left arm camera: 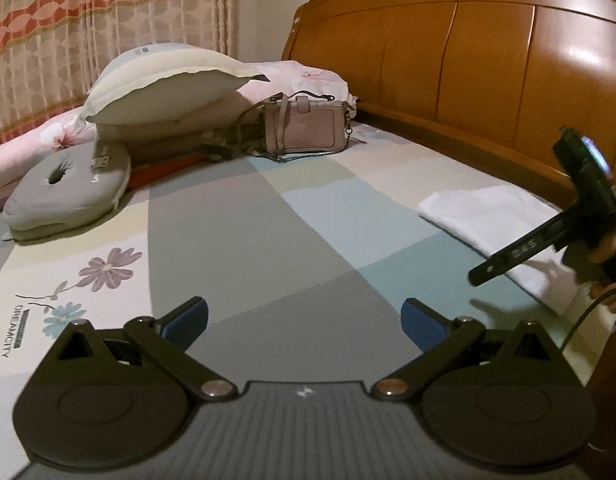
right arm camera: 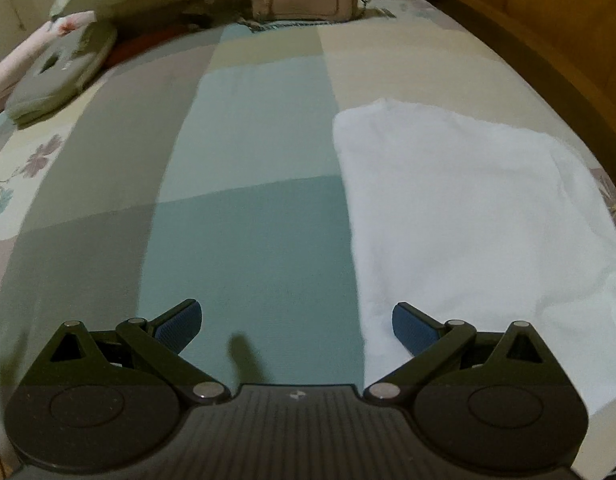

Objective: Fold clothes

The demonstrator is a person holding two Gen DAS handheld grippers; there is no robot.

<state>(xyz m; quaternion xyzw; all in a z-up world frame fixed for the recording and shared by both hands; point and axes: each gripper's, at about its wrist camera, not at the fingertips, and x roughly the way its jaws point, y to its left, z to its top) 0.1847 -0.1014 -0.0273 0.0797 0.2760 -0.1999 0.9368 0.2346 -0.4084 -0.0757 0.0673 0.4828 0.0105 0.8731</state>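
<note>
I have both the left gripper (left arm camera: 303,322) and right gripper (right arm camera: 296,322) spread wide, holding nothing. The folded white garment (right arm camera: 460,216) lies flat on the bed (right arm camera: 247,240) near the headboard (left arm camera: 488,52), just ahead-right of my right fingers, seemingly set aside as done.

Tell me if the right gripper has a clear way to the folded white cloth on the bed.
Probably yes. The right gripper hangs open just above the bedspread, and the folded white cloth lies right beside it with nothing between them.
</note>
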